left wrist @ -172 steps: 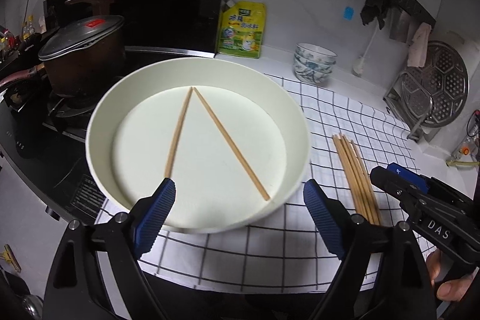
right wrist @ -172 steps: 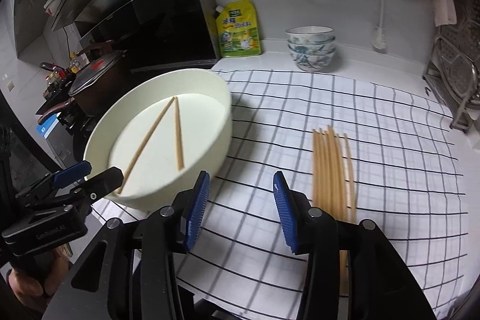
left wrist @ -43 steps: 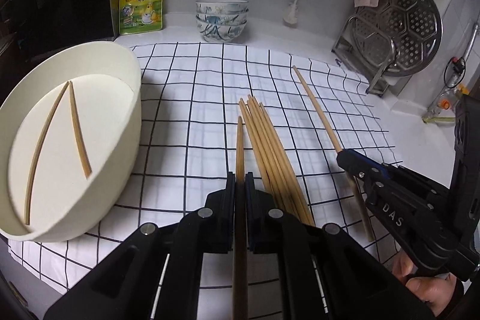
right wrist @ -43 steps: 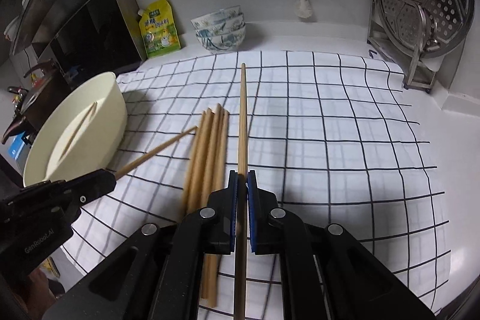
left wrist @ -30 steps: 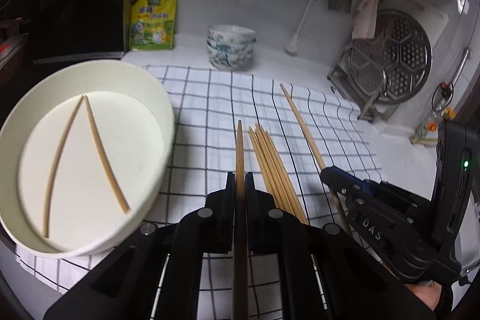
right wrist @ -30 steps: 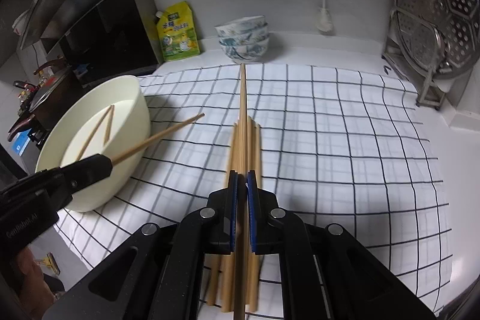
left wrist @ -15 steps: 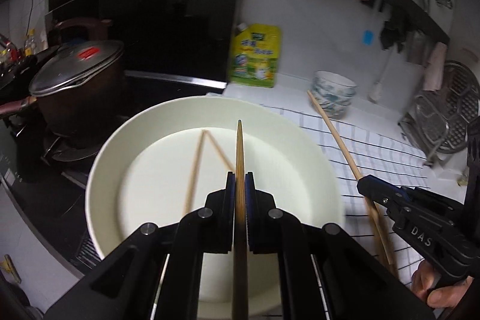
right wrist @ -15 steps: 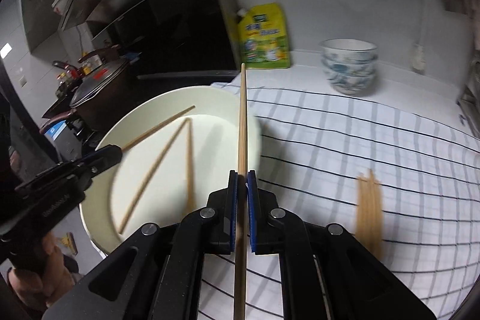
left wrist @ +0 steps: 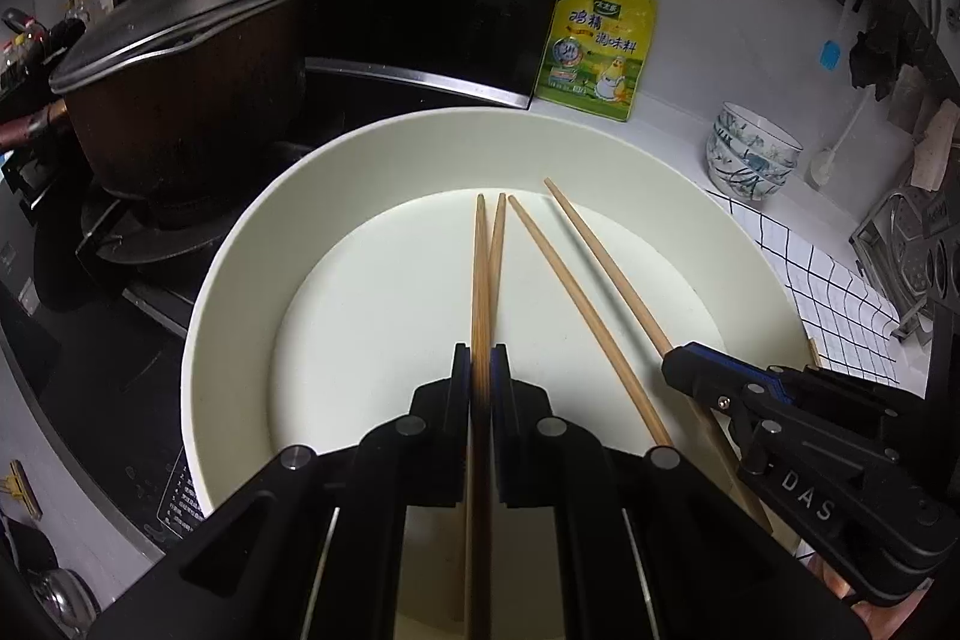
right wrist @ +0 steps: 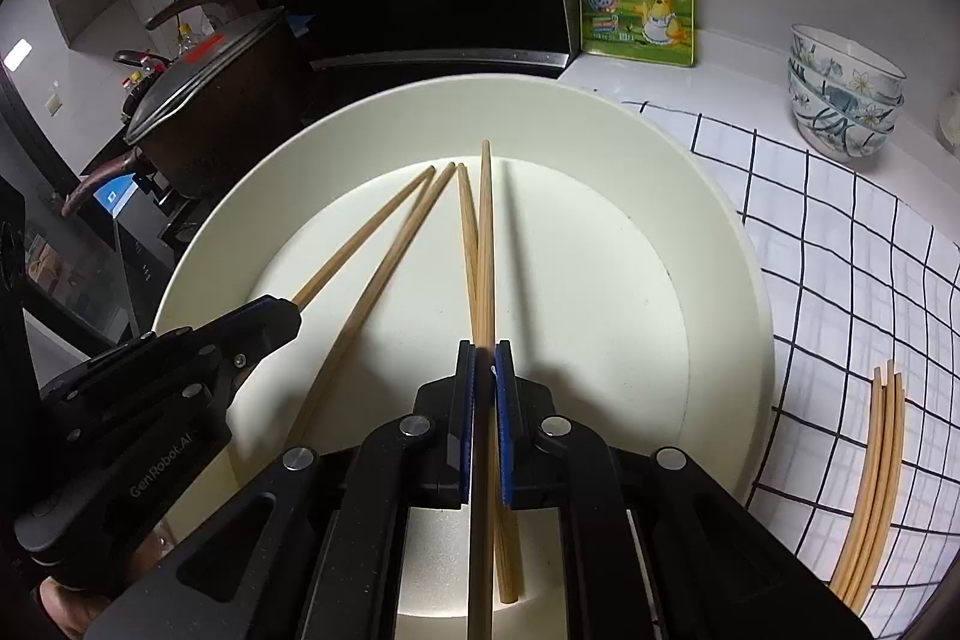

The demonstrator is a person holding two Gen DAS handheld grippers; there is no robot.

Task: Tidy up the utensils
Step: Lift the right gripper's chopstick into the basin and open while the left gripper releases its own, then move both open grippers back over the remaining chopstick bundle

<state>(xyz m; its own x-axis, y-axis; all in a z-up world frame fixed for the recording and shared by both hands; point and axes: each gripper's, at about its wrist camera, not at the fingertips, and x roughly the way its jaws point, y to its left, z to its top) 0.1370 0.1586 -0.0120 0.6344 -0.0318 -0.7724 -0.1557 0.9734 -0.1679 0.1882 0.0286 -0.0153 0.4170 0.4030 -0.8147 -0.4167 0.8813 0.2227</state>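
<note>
A wide cream basin (left wrist: 207,316) fills both views. My left gripper (left wrist: 480,358) is shut on a wooden chopstick (left wrist: 480,250) that points down into the basin. The right gripper (right wrist: 485,352) is shut on a second chopstick (right wrist: 486,220), also angled into the basin. Two more chopsticks lie on the basin floor, one (left wrist: 591,322) between the held ones and one (left wrist: 498,232) close beside the left one. The right gripper (left wrist: 675,370) shows at the lower right of the left wrist view; the left gripper (right wrist: 288,313) shows at the left of the right wrist view. Several loose chopsticks (right wrist: 876,472) lie on the checked cloth (right wrist: 840,250).
A dark lidded pot (left wrist: 180,58) sits on the stove left of the basin. A yellow seasoning pouch (left wrist: 594,52) leans on the back wall, with stacked patterned bowls (left wrist: 753,151) to its right. A metal rack (left wrist: 912,244) stands at the far right.
Both grippers carried their chopsticks left from the checked cloth to over the basin and dipped lower. The held chopsticks now point at the two lying inside.
</note>
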